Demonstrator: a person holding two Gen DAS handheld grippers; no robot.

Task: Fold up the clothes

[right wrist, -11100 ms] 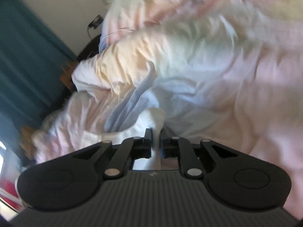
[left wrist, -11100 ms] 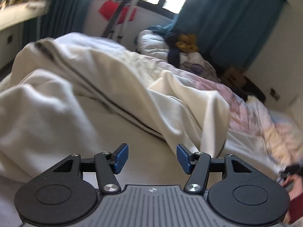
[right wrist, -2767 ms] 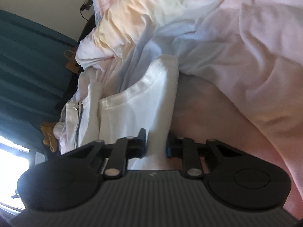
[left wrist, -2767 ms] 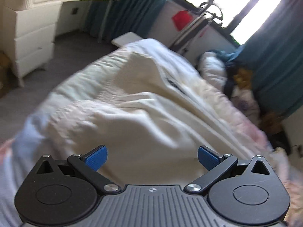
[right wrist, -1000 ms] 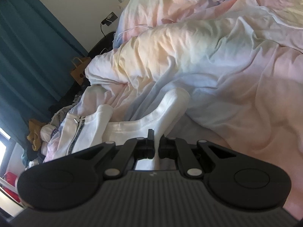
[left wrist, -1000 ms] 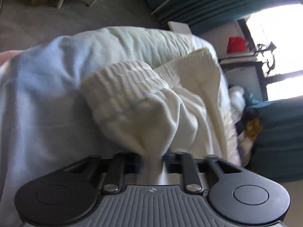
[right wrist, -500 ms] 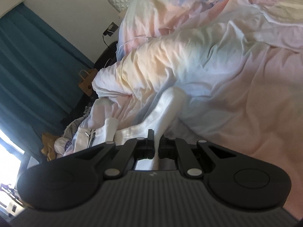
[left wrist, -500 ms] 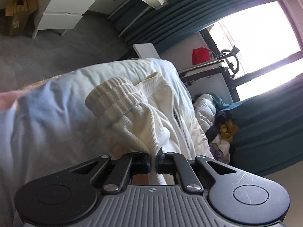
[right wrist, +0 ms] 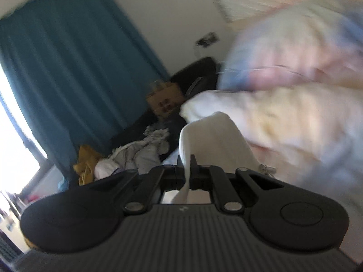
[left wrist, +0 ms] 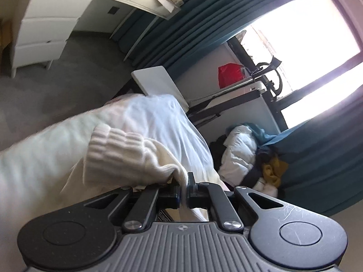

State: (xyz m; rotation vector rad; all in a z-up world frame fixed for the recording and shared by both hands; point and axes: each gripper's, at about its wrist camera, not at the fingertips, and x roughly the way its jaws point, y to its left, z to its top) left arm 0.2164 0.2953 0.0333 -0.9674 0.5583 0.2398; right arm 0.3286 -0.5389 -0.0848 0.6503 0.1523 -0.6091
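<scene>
Left wrist view: white drawer unit at upper left of the frame. Ribbed cuff of the cream sweater bulges at centre-left, just above the left gripper; its fingers are pinched narrow on a fold running down between them. Teal curtain at right.

Right wrist view: clothes pile lower left of centre. Right gripper clamps a white fold of the garment rising above the fingers. Blurred pastel duvet fills the right.

Cream-white ribbed cuff; teal curtains; red bag; mustard cloth; pastel pink-blue-yellow duvet; white drawers
</scene>
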